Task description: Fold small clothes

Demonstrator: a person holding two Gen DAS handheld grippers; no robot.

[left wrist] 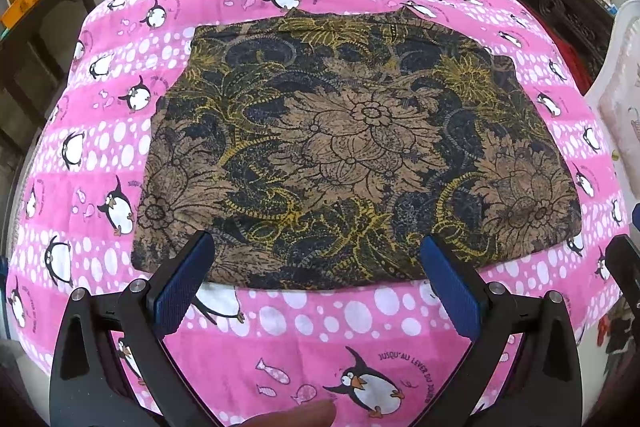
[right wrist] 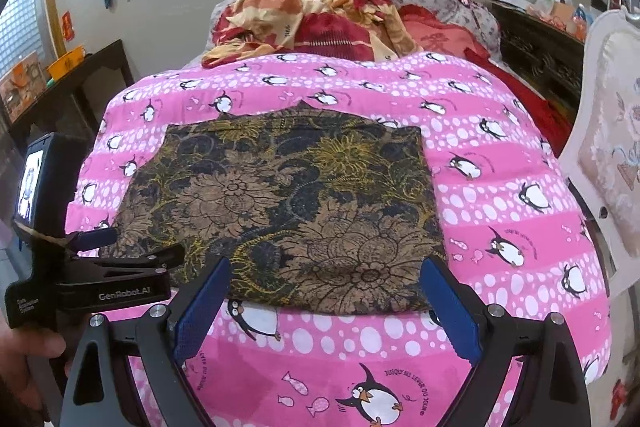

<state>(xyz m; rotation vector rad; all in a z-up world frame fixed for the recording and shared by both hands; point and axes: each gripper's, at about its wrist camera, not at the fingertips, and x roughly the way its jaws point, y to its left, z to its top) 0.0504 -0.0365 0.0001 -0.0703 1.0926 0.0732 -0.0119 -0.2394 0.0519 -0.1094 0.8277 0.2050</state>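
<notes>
Brown-and-navy floral print, yellow vine tracery: the garment (left wrist: 352, 155) lies spread flat on a pink penguin-print quilt (left wrist: 320, 339). It is wider at the near hem and narrows toward the far edge, with two small points along that far edge.

Left wrist view. Left gripper (left wrist: 316, 267) hovers over the near hem, fingers wide apart, nothing between them. Blue pads (left wrist: 182, 287) straddle the hem line. The hem's left corner lies just outboard of the left finger; the right corner is well off to the right. The hem runs crosswise to the fingers. A fingertip (left wrist: 296, 415) shows at the bottom edge. At far right, a dark edge is probably the other tool.

Right wrist view. Right gripper (right wrist: 326, 291) also spread open and empty, above the near hem (right wrist: 328, 301). The hem's right corner sits just inside the right finger. The left gripper's body (right wrist: 92, 279) is at lower left, over the hem's left end. The far edge lies straight ahead.

Judgement: each tool is nearer its own hem corner. A likely next move is pinching both corners and carrying the hem away toward the far edge.

Piled bedding (right wrist: 320, 23) lies beyond the quilt.
</notes>
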